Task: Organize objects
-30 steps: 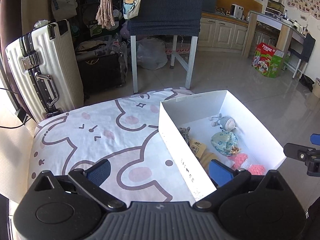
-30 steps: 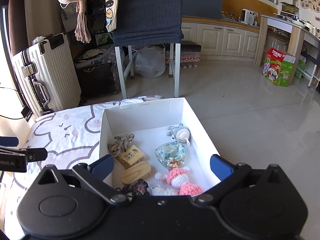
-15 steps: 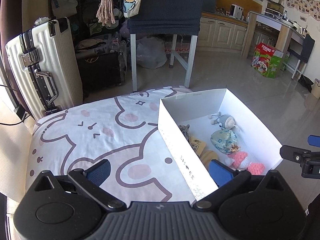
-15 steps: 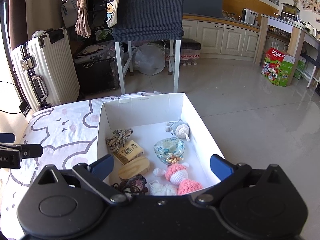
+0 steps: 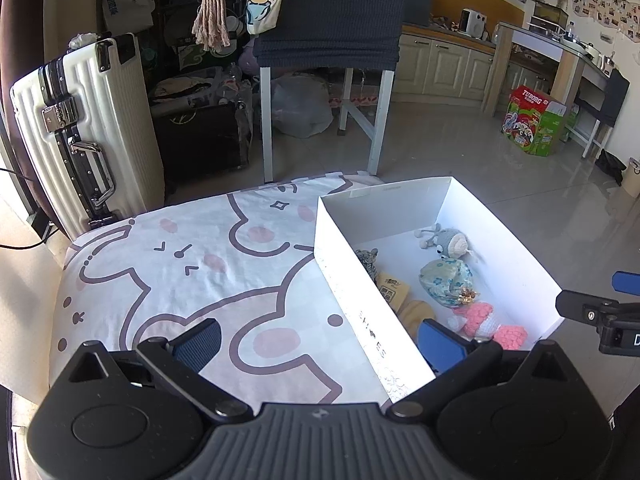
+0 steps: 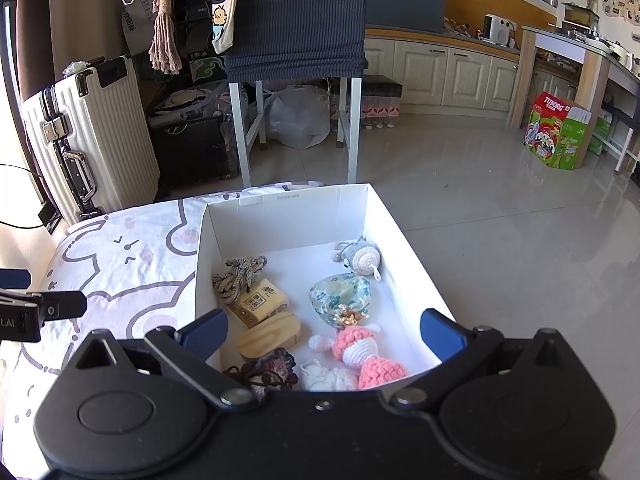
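1. Left wrist view: our left gripper (image 5: 318, 340) hung over the patterned cloth (image 5: 192, 272), fingers spread wide and holding nothing. The white box (image 5: 360, 308) sat to its right on the cloth.
2. Right wrist view: our right gripper (image 6: 324, 330) hovered above the box (image 6: 288, 216), fingers apart, empty. Inside we noted a pink crochet doll (image 6: 360, 350), blue pouch (image 6: 340, 296), wooden block (image 6: 270, 336) and rope knot (image 6: 238, 276).

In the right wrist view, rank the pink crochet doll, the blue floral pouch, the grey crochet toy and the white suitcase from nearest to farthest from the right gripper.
From the right gripper, jaws open:
1. Pink crochet doll, at the box's near end, just ahead.
2. Blue floral pouch, mid-box, right of centre.
3. Grey crochet toy, toward the box's far wall.
4. White suitcase, standing on the floor, far left.
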A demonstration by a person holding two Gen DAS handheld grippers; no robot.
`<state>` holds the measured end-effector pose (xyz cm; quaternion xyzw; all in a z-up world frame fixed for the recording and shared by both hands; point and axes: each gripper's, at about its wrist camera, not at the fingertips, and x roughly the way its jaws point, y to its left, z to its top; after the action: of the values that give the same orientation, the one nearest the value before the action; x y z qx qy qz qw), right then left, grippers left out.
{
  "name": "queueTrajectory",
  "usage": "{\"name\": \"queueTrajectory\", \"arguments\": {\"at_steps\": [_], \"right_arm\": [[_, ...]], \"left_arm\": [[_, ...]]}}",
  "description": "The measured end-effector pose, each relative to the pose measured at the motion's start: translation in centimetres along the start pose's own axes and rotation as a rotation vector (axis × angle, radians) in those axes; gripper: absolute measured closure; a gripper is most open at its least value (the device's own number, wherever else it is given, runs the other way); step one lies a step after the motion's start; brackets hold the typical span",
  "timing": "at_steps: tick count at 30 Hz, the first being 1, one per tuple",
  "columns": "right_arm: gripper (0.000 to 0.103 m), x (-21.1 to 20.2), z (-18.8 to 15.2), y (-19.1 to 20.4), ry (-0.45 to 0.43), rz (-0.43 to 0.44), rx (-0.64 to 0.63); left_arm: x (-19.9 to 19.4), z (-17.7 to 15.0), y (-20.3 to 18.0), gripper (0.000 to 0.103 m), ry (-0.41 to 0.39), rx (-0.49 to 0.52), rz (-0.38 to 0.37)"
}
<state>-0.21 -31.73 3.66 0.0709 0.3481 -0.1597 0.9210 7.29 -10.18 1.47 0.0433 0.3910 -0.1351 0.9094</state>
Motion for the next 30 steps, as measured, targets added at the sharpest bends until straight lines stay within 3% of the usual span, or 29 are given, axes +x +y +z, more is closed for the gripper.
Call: {"name": "queueTrajectory", "arguments": {"at_steps": [30], "right_arm": [[0.0,0.18,-0.08,0.02,0.005,0.003,0.001]], "left_arm": [[0.0,-0.26,-0.4,0.0,0.002,0.002,-0.008]]}}
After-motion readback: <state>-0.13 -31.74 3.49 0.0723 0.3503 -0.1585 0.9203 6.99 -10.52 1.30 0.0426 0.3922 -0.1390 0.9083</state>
